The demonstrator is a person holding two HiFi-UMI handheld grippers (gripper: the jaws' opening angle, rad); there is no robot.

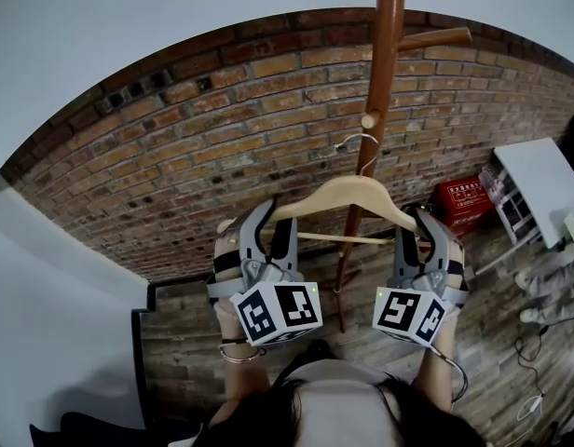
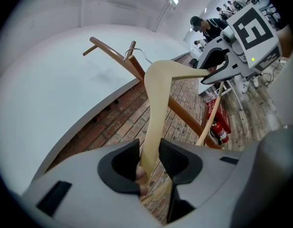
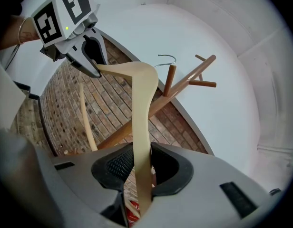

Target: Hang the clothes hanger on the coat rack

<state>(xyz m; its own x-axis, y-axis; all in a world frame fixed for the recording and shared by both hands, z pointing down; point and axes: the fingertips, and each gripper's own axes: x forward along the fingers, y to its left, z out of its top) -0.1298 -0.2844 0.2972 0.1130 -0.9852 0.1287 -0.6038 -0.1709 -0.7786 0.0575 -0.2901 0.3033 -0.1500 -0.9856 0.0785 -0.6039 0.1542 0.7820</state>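
- Left hand-held gripper (image 1: 271, 220) sits lower centre-left of the head view, pointing up-frame toward the brick wall (image 1: 203, 128), with its marker cube nearest the person.
- Its jaws are clamped on the left arm of the wooden clothes hanger (image 1: 348, 192); in the left gripper view both pads press the wood.
- Right hand-held gripper (image 1: 416, 231) is lower centre-right at about the same height, pointing the same way.
- Its jaws grip the hanger's right arm, and the right gripper view shows the wood pinched between the pads.
- Both forearms reach forward from the bottom edge, and there is a bracelet (image 1: 239, 353) on the left wrist.
- The hanger is in the air, spanning between the two grippers at frame centre and roughly level, with its lower bar beneath it.
- The metal hook (image 1: 360, 147) points up and overlaps the coat rack (image 1: 388, 54) pole, just below a short peg (image 1: 369, 119). Cannot tell if it touches.
- A red box (image 1: 464, 194) is on the floor at right, past the rack.
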